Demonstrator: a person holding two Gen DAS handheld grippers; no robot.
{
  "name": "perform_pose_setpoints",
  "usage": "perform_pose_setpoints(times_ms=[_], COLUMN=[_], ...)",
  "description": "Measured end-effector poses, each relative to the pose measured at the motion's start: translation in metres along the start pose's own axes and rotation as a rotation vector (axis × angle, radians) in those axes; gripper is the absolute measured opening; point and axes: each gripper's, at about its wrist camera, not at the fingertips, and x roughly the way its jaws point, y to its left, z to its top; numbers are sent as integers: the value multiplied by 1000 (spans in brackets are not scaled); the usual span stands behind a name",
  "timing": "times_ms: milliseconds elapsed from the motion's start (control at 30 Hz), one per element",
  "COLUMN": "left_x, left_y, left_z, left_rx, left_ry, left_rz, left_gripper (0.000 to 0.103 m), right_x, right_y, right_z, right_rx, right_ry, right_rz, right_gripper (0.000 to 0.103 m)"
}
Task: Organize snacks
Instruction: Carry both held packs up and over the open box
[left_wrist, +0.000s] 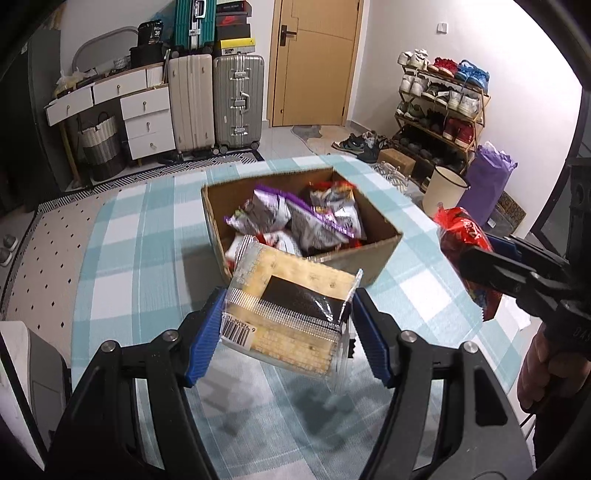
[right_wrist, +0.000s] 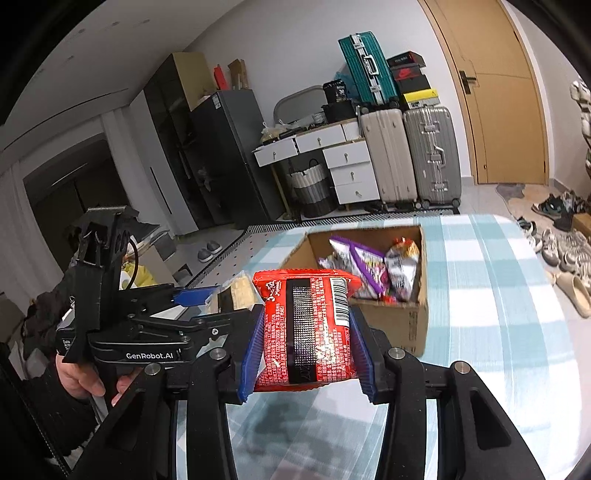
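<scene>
My left gripper (left_wrist: 286, 332) is shut on a clear pack of crackers (left_wrist: 291, 306) with a dark label, held above the table just in front of the cardboard box (left_wrist: 373, 258). The box holds several purple, silver and red snack bags (left_wrist: 295, 218). My right gripper (right_wrist: 304, 332) is shut on a red snack packet (right_wrist: 306, 328), barcode side facing the camera. In the left wrist view that red packet (left_wrist: 463, 247) hangs to the right of the box. In the right wrist view the left gripper and its cracker pack (right_wrist: 236, 295) sit to the left, with the box (right_wrist: 410, 328) beyond.
The table wears a light blue and white checked cloth (left_wrist: 147, 236). Beyond it stand suitcases (left_wrist: 238, 99), a white drawer unit (left_wrist: 147, 122), a door (left_wrist: 314, 62), a shoe rack (left_wrist: 439, 107) and a cream bin (left_wrist: 445, 192). A person's hand (right_wrist: 77, 373) grips the left tool.
</scene>
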Motion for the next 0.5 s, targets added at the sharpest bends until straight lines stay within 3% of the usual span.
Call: perform_pose_setpoints(times_ms=[500], left_x=[16], left_y=[9], left_z=[60], left_rx=[-14], left_ry=[-18], left_rz=[-13], left_gripper=[65], right_x=[16], right_y=[-2], right_z=[49], right_rx=[-20], right_ry=[-28], right_rz=[0], right_gripper=[44])
